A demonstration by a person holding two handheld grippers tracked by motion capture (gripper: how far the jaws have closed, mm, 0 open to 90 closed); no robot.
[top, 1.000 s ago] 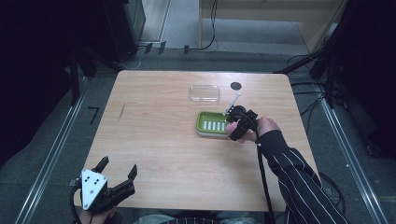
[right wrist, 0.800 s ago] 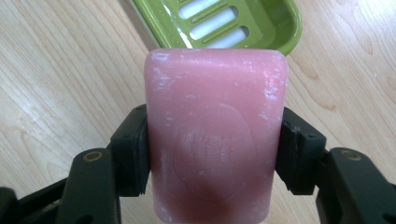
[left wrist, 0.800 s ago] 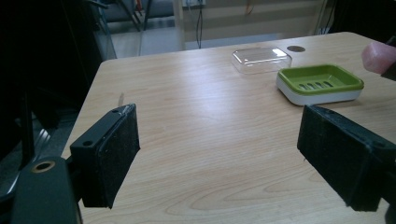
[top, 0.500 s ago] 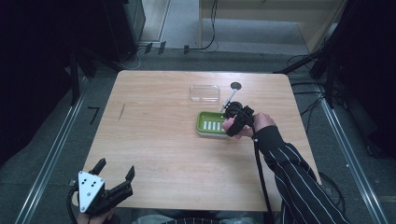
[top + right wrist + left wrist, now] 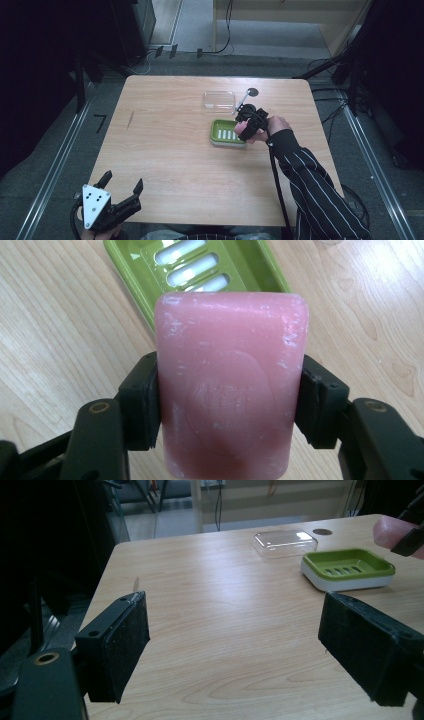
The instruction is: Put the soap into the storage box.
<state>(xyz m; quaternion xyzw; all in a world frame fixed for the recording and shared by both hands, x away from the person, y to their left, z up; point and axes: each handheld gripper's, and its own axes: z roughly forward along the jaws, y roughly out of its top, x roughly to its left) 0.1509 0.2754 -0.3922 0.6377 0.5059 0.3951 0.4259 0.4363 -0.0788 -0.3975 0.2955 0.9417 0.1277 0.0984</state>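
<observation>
Soap (image 5: 231,385) clamped in my right gripper (image 5: 227,400) has edged closer over the green dish (image 5: 226,132), at its 3 o'clock rim; placement looks near. Left gripper (image 5: 122,192) waits, jaws apart.

The high view looks down and forward over the whole table (image 5: 165,150). The left gripper view sits low at the table's 7 o'clock corner, facing the dish (image 5: 347,569) at 2 o'clock. The right gripper view looks steeply down, close above that dish (image 5: 200,270).
</observation>
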